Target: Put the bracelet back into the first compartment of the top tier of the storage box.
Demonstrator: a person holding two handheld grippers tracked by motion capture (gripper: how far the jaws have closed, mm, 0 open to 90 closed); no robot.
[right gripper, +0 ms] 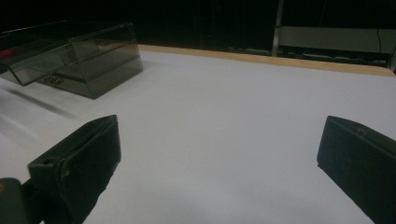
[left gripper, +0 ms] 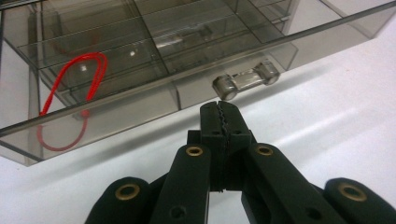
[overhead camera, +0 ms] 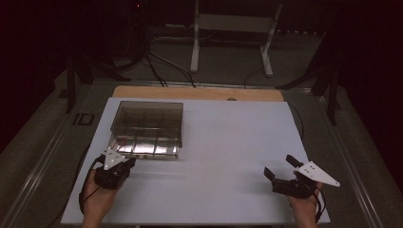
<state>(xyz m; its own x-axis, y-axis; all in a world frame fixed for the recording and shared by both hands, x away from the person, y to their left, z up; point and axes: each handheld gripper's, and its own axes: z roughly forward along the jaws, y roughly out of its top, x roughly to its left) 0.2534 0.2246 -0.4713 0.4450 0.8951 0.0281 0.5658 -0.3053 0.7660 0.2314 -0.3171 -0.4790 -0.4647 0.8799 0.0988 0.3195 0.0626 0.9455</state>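
High view: one clear box [overhead camera: 147, 124], two hand-held grippers, left hand-held gripper [overhead camera: 127, 162] closed, right hand-held gripper [overhead camera: 280, 166] spread.

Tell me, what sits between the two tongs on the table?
Nothing: the high view shows bare white table between the left tongs and right tongs.

A clear smoky box [overhead camera: 147, 124] with inner compartments sits near the table's far left corner. Its drawer [left gripper: 154, 95] is pulled partly out. A red cord loop [left gripper: 74, 88] lies in it.
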